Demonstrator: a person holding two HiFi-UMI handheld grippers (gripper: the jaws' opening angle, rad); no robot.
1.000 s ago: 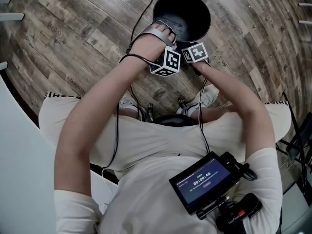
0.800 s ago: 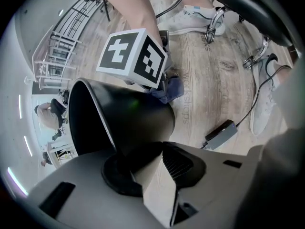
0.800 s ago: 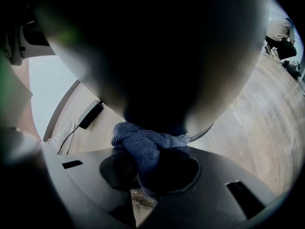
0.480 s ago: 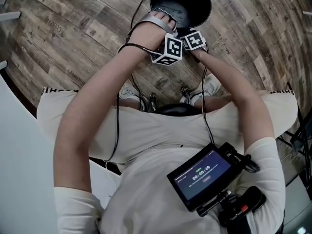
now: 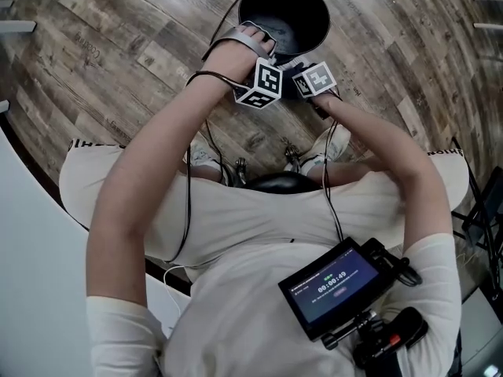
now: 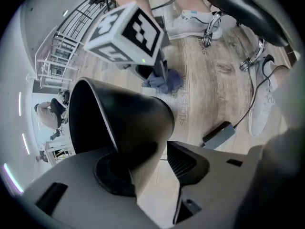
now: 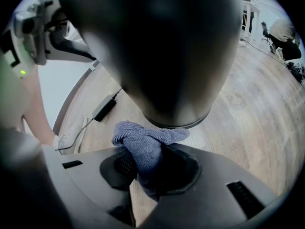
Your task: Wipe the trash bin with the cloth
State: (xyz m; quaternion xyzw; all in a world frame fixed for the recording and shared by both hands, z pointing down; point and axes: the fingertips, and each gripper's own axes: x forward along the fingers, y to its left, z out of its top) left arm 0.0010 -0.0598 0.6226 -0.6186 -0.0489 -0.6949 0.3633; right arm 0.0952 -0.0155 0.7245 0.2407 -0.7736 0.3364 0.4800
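Black trash bin point(image 5: 310, 10) sat mouth-up on wood floor point(image 5: 118, 45).

At near rim, left tool point(image 6: 147, 168) straddled bin wall with 2 jaws. Jaws had just been opening, stood about half apart. Gap showed at outer pad, no clamp.

Beside it, right tool point(image 7: 148, 166) pinched bunched blue-grey cloth point(image 7: 143, 144) tight, low by bin's outer wall near base. Cloth-to-bin contact unclear.

Both tools crowded together at bin's near edge. Bare floor lay open beyond bin's far side. Power adapter point(image 6: 217, 135) with cable lay on floor nearby.

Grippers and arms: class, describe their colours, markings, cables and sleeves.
The left gripper and right gripper are grey with dark ribbed pads. Each carries a white cube printed with black square markers. Black cables trail from them. The person wears short white sleeves.
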